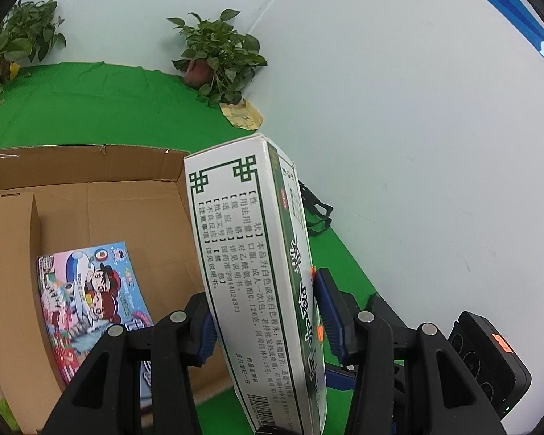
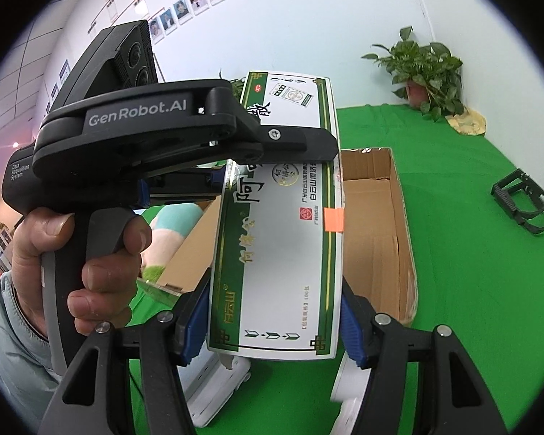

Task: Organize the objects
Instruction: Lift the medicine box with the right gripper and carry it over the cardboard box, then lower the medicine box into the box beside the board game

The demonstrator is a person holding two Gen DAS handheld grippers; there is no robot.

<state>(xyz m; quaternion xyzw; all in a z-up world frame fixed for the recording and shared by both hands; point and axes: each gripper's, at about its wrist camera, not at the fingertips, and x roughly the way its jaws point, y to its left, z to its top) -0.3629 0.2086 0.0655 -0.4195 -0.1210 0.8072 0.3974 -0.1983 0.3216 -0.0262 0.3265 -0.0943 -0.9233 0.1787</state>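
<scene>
A white-and-green medicine box (image 1: 261, 272) is clamped between both the left gripper (image 1: 264, 311) and right gripper (image 2: 275, 322), above an open cardboard carton (image 1: 134, 217) where a colourful packet (image 1: 90, 297) already lies; placing remains.

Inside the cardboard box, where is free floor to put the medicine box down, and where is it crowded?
Both grippers hold the medicine box above the cardboard box. Bare floor shows between the colourful booklet and the far wall, and on to the right wall. The left side is crowded: a brown carton stands there, with the booklet lying beside it. Outside, the green cloth right of the cardboard box is bare.
</scene>
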